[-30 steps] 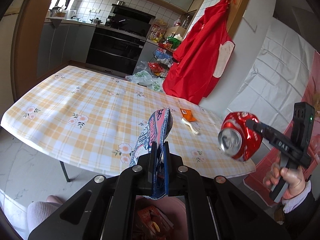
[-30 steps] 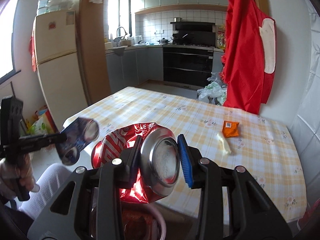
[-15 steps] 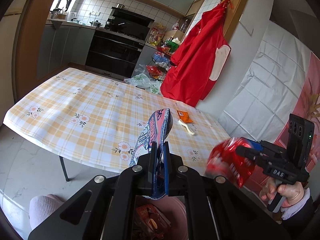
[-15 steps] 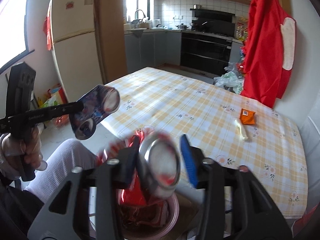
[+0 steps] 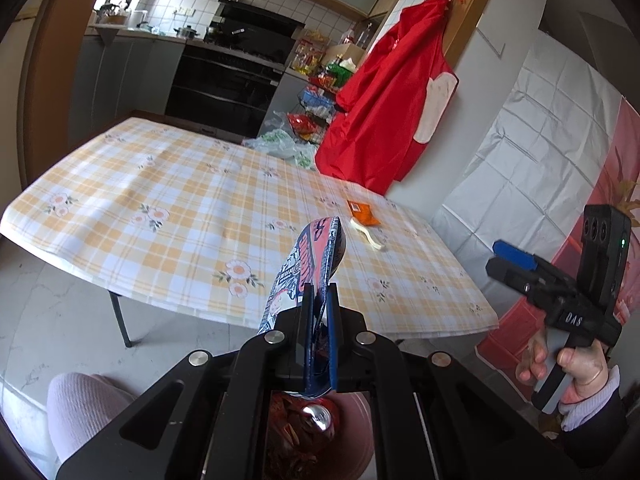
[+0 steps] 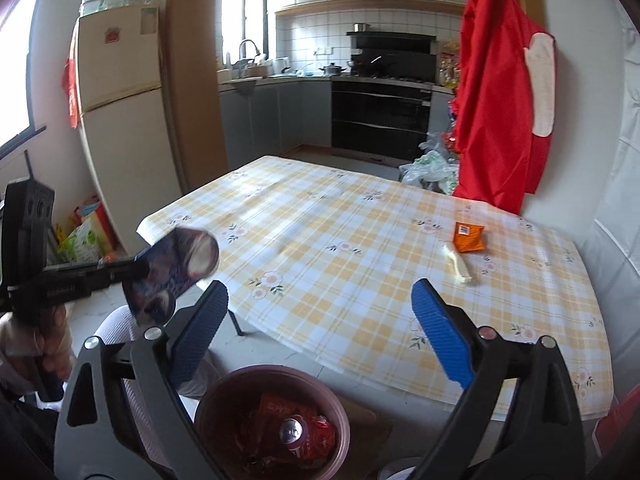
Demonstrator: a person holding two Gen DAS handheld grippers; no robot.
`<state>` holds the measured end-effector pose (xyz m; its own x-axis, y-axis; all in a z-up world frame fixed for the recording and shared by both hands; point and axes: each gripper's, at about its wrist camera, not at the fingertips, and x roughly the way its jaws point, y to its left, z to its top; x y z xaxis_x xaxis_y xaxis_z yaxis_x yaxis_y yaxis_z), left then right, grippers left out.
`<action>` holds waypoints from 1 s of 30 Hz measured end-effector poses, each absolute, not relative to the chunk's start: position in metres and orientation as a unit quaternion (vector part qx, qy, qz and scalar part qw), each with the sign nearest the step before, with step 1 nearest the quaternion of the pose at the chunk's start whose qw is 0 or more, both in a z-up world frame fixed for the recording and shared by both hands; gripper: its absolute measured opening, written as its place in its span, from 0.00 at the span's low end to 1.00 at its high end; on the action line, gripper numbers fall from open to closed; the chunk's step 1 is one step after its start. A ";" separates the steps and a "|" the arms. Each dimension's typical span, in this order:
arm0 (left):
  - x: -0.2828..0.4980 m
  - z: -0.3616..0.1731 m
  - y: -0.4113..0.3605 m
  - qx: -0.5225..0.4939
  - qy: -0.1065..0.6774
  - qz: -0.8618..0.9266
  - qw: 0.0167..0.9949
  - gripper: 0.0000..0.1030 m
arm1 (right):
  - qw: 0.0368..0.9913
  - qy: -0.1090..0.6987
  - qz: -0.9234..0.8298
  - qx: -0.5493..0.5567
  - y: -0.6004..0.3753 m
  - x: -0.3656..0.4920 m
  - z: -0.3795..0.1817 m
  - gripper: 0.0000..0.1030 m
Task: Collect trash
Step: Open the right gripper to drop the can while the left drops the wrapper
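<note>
My left gripper (image 5: 319, 300) is shut on a flattened blue and red can (image 5: 310, 264), held above the pink trash bin (image 5: 356, 432); the can also shows in the right wrist view (image 6: 172, 276). My right gripper (image 6: 320, 328) is open and empty above the bin (image 6: 224, 392). A crushed red can (image 6: 300, 434) lies inside the bin among wrappers. An orange packet (image 6: 468, 237) and a pale strip of trash (image 6: 458, 263) lie on the checked table (image 6: 340, 240) at its far right. The right gripper also shows in the left wrist view (image 5: 510, 260).
A red apron (image 6: 500, 100) hangs by the wall behind the table. A fridge (image 6: 120, 120) stands at the left. Plastic bags (image 6: 428, 168) sit on the floor past the table. A knee in pink (image 5: 80, 408) is beside the bin.
My right gripper opened and let the crushed red can fall into the bin. The left gripper kept hold of the flattened can.
</note>
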<state>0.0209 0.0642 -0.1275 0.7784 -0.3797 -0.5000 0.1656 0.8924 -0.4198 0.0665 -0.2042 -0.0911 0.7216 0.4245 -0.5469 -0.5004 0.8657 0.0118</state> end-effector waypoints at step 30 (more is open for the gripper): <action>0.027 -0.143 0.071 -0.170 0.307 -0.111 0.930 0.65 | 0.938 0.288 0.191 -0.028 -0.237 0.077 -0.102 0.91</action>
